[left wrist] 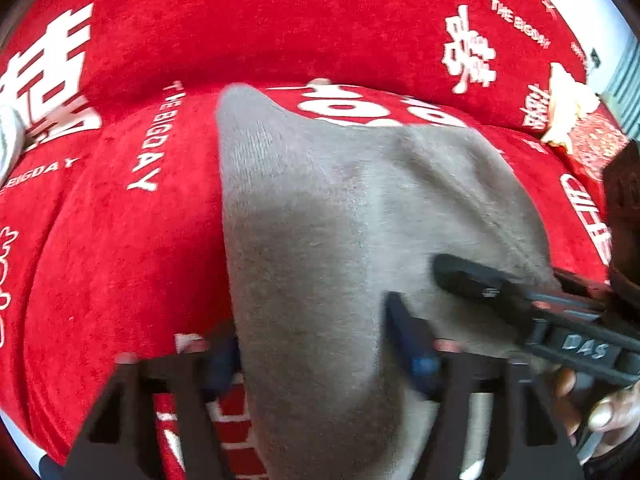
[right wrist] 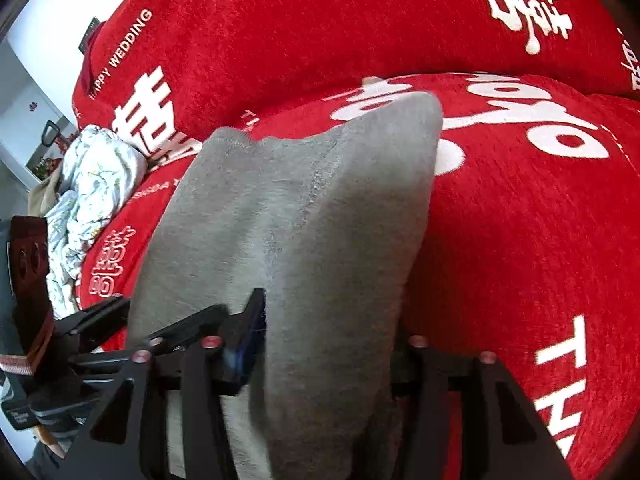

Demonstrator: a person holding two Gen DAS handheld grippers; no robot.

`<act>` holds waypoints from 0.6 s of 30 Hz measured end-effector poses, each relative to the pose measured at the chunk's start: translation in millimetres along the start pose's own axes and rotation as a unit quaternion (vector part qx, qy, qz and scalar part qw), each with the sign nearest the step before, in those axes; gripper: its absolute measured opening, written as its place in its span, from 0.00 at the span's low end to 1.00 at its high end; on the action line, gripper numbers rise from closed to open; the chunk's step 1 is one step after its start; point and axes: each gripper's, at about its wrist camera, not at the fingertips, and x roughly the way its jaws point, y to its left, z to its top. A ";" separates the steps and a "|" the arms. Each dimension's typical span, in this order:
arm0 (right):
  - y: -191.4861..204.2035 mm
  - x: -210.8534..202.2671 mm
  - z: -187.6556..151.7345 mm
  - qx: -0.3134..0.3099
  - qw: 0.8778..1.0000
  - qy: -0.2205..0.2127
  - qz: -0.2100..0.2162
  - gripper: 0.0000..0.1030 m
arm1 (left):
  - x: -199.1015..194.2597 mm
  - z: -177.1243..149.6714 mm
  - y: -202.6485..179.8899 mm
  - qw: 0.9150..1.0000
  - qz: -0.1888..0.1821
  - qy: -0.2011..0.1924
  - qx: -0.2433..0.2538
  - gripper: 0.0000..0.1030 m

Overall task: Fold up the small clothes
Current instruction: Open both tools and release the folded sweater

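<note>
A small grey garment [left wrist: 320, 220] lies in a long folded strip on the red cover [left wrist: 120, 260] and runs away from me. In the left wrist view its near end passes between the fingers of my left gripper [left wrist: 316, 344]. Those jaws stand wide, and the blue pads sit at the cloth's edges without pinching it. The right wrist view shows the same grey garment [right wrist: 288, 220] draped through my right gripper [right wrist: 328, 320], also open. Its left finger [right wrist: 252, 320] shows beside the cloth; the other finger is hidden behind the fabric. The right gripper's black finger [left wrist: 472, 280] rests on the garment's right edge.
The red plush cover [right wrist: 500, 240] with white lettering spans seat and back cushions. A crumpled floral cloth [right wrist: 92, 184] lies at the left. A yellowish object [left wrist: 568, 108] sits at the far right. A person's fingers [left wrist: 608, 412] hold the right tool.
</note>
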 end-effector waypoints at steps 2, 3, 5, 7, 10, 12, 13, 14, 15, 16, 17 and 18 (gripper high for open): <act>-8.0 -3.3 -1.1 0.007 1.000 -0.005 0.004 0.64 | -0.9 -2.2 7.5 1.000 0.000 -0.004 -0.008 0.86; -10.3 -5.6 -1.1 0.008 1.000 -0.008 0.006 0.66 | -1.0 -2.8 10.7 1.000 -0.007 -0.002 -0.013 0.86; -13.6 -13.3 -1.1 0.007 1.000 -0.019 -0.003 0.67 | -3.4 -4.4 15.1 1.000 -0.010 -0.001 -0.022 0.86; -12.6 -22.1 -1.6 0.001 1.000 -0.028 -0.011 0.67 | -9.0 -6.2 15.9 1.000 -0.004 -0.006 -0.022 0.86; -3.6 -43.7 -7.0 -0.024 0.998 -0.052 -0.012 0.67 | -21.0 -11.7 14.9 1.000 0.012 -0.018 -0.015 0.86; 9.0 -61.1 -15.6 -0.056 0.996 -0.073 -0.007 0.67 | -30.3 -15.9 13.9 0.999 0.022 -0.029 -0.012 0.86; 15.8 -68.0 -20.5 -0.072 0.994 -0.081 -0.003 0.67 | -34.9 -18.5 13.6 0.999 0.027 -0.035 -0.010 0.86; 23.4 -74.8 -27.1 -0.090 0.992 -0.087 0.008 0.67 | -38.8 -21.0 13.8 0.999 0.032 -0.040 -0.008 0.86; 29.1 -78.4 -32.7 -0.103 0.991 -0.088 0.020 0.68 | -42.6 -25.0 13.8 0.998 0.040 -0.046 -0.006 0.86; 33.5 -80.2 -38.3 -0.114 0.989 -0.084 0.034 0.69 | -44.8 -27.8 14.5 0.998 0.047 -0.050 -0.004 0.86; 37.0 -79.7 -44.2 -0.123 0.988 -0.075 0.051 0.69 | -46.8 -32.5 15.1 0.997 0.054 -0.054 -0.001 0.86; 39.7 -77.6 -50.0 -0.132 0.987 -0.066 0.064 0.69 | -48.4 -36.6 15.8 0.997 0.056 -0.057 0.000 0.86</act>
